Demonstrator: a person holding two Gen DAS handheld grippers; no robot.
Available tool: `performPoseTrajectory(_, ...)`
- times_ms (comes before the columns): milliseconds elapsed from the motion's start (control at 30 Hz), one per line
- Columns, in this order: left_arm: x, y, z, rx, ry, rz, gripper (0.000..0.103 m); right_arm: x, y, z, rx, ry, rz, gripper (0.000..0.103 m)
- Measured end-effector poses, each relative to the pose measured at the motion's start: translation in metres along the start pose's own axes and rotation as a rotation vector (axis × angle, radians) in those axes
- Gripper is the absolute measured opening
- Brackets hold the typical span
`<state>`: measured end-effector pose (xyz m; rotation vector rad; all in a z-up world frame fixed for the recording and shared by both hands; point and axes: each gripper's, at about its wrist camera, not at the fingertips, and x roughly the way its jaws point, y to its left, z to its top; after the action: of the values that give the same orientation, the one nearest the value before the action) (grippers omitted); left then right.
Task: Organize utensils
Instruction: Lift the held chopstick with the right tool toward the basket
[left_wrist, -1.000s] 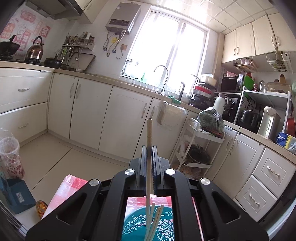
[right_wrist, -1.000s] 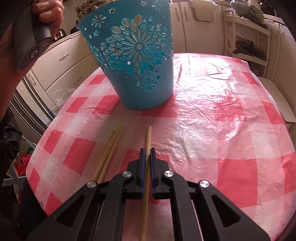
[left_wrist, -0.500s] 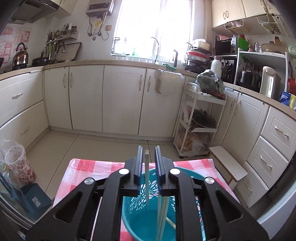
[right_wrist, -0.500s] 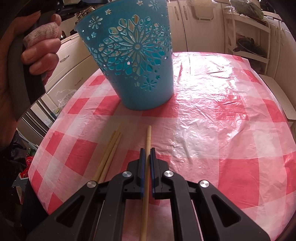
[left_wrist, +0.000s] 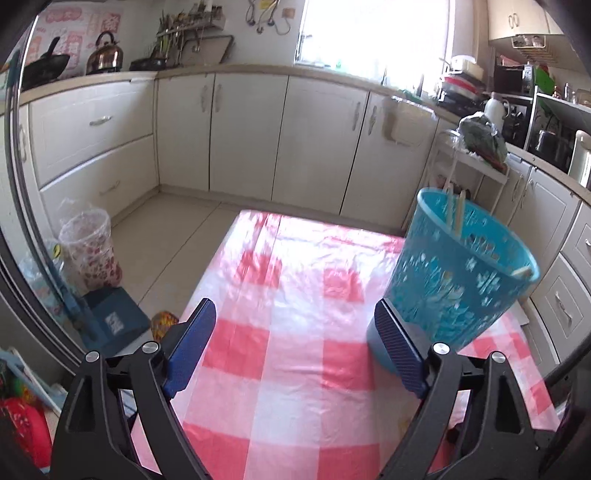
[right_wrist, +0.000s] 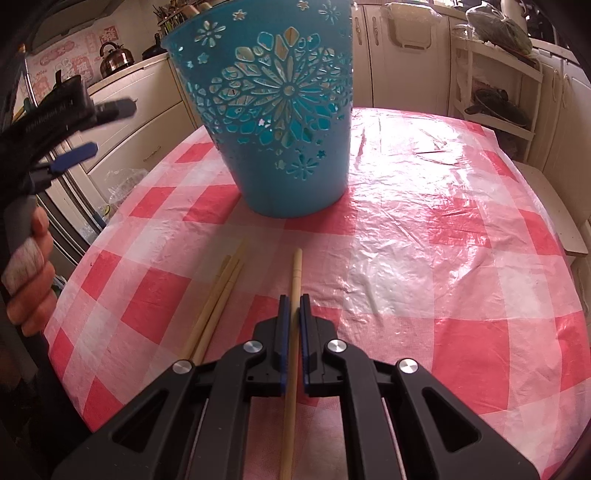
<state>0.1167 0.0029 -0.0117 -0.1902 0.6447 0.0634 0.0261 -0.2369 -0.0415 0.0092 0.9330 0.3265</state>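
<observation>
A teal cut-out basket stands on the red-and-white checked table; in the left wrist view the basket holds several wooden chopsticks. My right gripper is shut on one wooden chopstick low over the table, in front of the basket. Several loose chopsticks lie on the cloth just left of it. My left gripper is open and empty, left of the basket; it also shows in the right wrist view at the far left.
The table's edges drop off to the floor on the left and far side. A plastic-lined bin and a blue box stand on the floor left. Cabinets and a white rack lie beyond.
My left gripper opened and dropped its chopstick into the basket, then swung left and down beside the basket. My right gripper stayed shut on its chopstick, hardly moving.
</observation>
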Motion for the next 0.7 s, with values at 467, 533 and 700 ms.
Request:
performPoseTrajectory(467,0.032,0.005,-0.042,0.009,0.146,-0.022,0.090,-0.001,-0.002,-0.001,-0.013,0.009,-0.064,0.011)
performPoseTrajectory(533,0.032,0.005,-0.042,0.009,0.150,-0.022,0.090,0.000,0.003,-0.001,-0.038,0.005,-0.086,0.011)
performPoseTrajectory(700,0.034,0.011,-0.042,-0.024,0.160,-0.031,0.090,-0.003,0.001,-0.004,-0.023,-0.009,-0.091,0.006)
